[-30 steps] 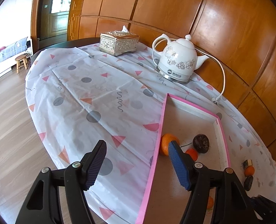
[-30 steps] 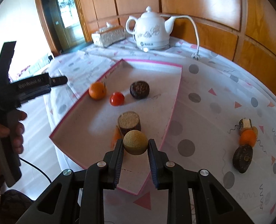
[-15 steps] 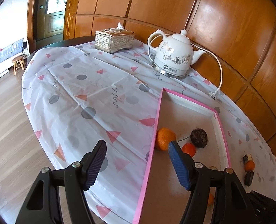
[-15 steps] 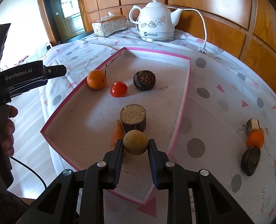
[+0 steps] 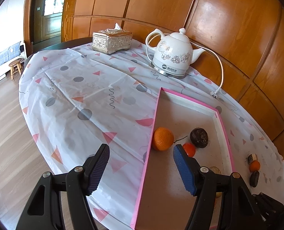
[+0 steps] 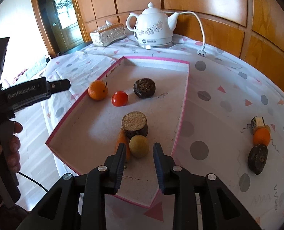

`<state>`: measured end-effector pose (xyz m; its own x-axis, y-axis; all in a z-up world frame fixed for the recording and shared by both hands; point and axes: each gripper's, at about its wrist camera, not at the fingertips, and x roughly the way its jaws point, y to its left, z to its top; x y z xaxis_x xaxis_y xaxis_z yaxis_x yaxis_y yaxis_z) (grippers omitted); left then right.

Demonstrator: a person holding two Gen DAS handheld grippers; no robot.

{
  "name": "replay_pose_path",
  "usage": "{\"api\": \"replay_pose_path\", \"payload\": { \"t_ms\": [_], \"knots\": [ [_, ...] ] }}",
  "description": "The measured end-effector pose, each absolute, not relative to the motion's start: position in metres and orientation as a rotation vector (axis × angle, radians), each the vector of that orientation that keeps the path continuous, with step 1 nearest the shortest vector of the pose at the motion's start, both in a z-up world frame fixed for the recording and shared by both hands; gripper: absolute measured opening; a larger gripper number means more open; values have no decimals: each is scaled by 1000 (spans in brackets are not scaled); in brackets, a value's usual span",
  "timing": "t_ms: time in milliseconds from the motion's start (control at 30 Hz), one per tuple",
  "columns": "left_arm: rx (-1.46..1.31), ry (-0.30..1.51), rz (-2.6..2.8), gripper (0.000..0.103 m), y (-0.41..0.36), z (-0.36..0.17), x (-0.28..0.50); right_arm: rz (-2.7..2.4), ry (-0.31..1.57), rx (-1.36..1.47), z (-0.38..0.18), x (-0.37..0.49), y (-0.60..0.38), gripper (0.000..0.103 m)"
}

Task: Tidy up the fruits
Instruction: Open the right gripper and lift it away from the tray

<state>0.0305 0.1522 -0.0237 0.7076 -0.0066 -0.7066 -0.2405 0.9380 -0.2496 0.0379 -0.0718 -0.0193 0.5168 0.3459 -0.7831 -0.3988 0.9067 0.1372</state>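
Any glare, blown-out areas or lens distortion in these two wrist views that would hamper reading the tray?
Left wrist: glare patch on the wood panelling, table edge bowed by the fisheye, tray evenly lit. Right wrist: the room at the left edge is blown out white, dark corner vignette, soft shadows beside the fruit, tray contents sharp.

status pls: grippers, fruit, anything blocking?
Right gripper open, empty; tan ball lies in the tray between its fingers. Left gripper open, empty, over tray edge. Three pieces on the cloth, right of tray. Path clear.
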Motion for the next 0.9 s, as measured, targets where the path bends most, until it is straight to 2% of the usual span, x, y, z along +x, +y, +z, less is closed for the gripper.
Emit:
{"api": "replay_pose_path", "payload": {
  "t_ms": [300, 400, 900],
  "knots": [
    [-330, 777, 105, 69, 146, -23, 30, 400, 902, -25, -13, 32, -84, 30],
    [-329, 780, 93, 69, 143, -23, 29, 367, 896, -2, -12, 30, -93, 34],
    [-323, 787, 74, 69, 139, -24, 28, 111, 887, 165, -16, 15, -185, 34]
  ]
}}
